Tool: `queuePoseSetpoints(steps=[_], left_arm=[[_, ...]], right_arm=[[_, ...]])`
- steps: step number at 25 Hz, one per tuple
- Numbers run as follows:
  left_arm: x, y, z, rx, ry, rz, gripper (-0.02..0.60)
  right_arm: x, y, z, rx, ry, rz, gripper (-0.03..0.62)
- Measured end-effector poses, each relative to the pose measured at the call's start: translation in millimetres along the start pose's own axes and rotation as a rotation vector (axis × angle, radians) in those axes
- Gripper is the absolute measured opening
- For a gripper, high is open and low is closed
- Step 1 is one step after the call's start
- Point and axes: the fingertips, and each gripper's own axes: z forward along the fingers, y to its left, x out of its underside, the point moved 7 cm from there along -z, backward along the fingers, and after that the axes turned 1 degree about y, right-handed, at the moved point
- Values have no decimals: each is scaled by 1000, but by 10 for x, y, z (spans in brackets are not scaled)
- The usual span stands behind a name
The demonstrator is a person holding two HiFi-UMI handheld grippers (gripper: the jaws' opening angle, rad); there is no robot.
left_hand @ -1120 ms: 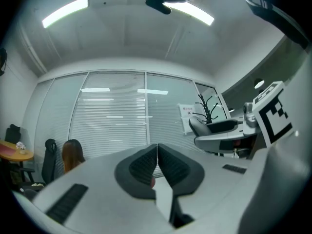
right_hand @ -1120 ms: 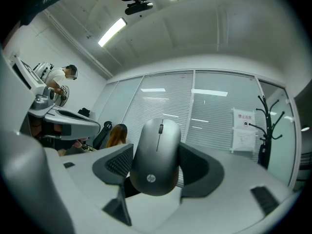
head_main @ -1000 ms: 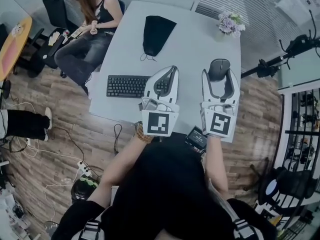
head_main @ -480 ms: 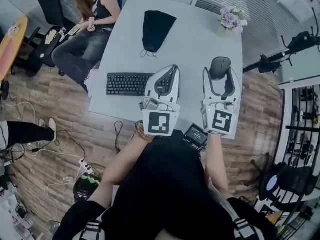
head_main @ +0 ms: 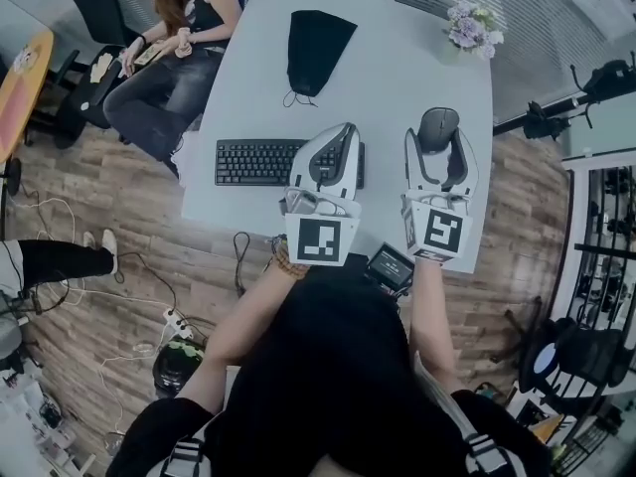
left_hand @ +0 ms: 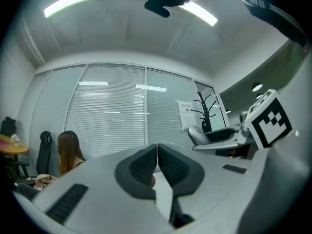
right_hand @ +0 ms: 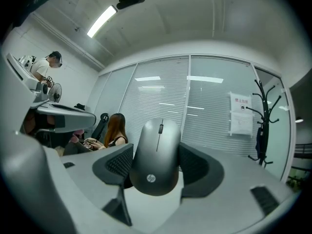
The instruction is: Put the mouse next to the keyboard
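A dark grey mouse (head_main: 438, 129) is clamped between the jaws of my right gripper (head_main: 438, 152), held above the right part of the white table (head_main: 397, 63); in the right gripper view the mouse (right_hand: 157, 157) fills the gap between the pads. A black keyboard (head_main: 258, 162) lies near the table's front edge. My left gripper (head_main: 333, 157) hovers over the keyboard's right end, shut with nothing between its jaws (left_hand: 157, 167).
A black pouch (head_main: 316, 48) lies at the table's back and a small flower bunch (head_main: 473, 28) at its back right corner. A seated person (head_main: 179, 38) is at the table's left side. A camera stand (head_main: 571, 102) is to the right.
The view has shifted slightly; both grippers keep their places over the table, the right one still holding the mouse.
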Motion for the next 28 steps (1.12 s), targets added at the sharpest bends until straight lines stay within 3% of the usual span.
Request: queuePoseSetpoints(steps=[16, 28], left_arm=[[280, -17, 129, -16, 42, 15, 12], [325, -95, 188, -4, 8, 43, 12]], right_arm=[[385, 4, 211, -30, 83, 31, 296], [434, 1, 252, -32, 81, 39, 296]])
